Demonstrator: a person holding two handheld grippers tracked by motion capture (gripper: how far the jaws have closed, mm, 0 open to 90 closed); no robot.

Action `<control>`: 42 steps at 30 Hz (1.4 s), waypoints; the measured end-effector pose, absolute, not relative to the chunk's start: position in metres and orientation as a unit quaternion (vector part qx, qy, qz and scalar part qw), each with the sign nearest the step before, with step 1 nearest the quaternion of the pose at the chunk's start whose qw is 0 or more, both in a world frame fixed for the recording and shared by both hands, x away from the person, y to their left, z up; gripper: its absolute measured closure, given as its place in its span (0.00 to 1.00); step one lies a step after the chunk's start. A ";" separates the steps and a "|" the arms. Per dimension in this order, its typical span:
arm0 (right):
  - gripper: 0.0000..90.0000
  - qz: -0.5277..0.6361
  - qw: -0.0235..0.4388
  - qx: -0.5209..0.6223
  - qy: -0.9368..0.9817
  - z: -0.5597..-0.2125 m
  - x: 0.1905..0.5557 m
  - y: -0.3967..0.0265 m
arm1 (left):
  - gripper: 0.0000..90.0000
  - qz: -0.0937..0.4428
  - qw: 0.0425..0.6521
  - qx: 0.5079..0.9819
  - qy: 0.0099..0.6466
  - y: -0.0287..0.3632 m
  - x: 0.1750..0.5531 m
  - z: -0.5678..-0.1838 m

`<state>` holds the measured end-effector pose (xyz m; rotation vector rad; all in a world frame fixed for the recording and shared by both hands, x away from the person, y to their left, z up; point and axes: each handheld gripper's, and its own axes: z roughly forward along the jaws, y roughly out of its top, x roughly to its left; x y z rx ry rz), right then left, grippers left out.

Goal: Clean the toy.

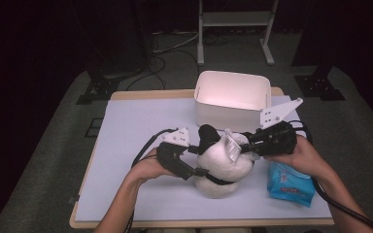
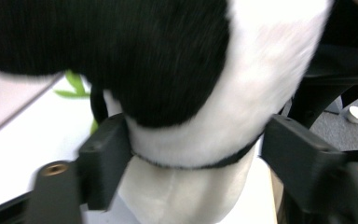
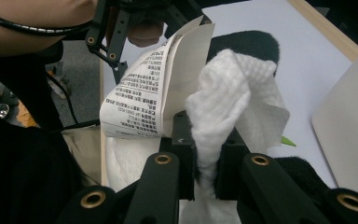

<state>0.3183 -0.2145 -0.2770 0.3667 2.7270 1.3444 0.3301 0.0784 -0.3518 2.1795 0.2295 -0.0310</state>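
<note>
Counter, covered by a pale sheet, carries everything; the person's forearms come in from its near edge.

White bin stands open-topped at the far side, just behind the work. Probably the place for finished or used things, within easy reach.

Plush panda, black and white, sits near the middle of the counter's front half, between the two hands. It is propped up rather than lying flat, likely so its upper surface faces the wiping hand.

Blue wipe packet lies flat at the person's right, touching or just beside the right hand; a sensible spot for drawing the next sheet.

Left tongs are spread wide around the panda's body at a black band. One jaw looks to lie against the fur, the other stands a little off it. I read this as bracing the toy, not a firm pinch.

Right tongs are pressed together on a bunched white wipe, held above the panda, presumably to rub the plush clean.

Printed paper tag on the toy stands up beside the wipe.
</note>
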 end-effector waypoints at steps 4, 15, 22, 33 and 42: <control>0.90 0.447 0.035 0.124 0.885 -0.280 0.317 -0.221 | 0.17 -0.017 0.455 0.886 0.090 0.066 0.330 -0.362; 0.90 0.455 0.041 0.126 0.880 -0.277 0.319 -0.218 | 0.40 0.010 0.476 0.876 0.083 0.068 0.328 -0.356; 0.90 0.463 0.045 0.115 0.878 -0.268 0.320 -0.202 | 0.45 0.015 0.463 0.882 0.087 0.076 0.326 -0.355; 0.89 0.462 0.043 0.140 0.875 -0.276 0.320 -0.221 | 0.47 0.015 0.472 0.877 0.084 0.078 0.323 -0.360; 0.89 0.455 0.049 0.175 0.872 -0.284 0.329 -0.242 | 0.47 0.015 0.473 0.878 0.079 0.078 0.322 -0.360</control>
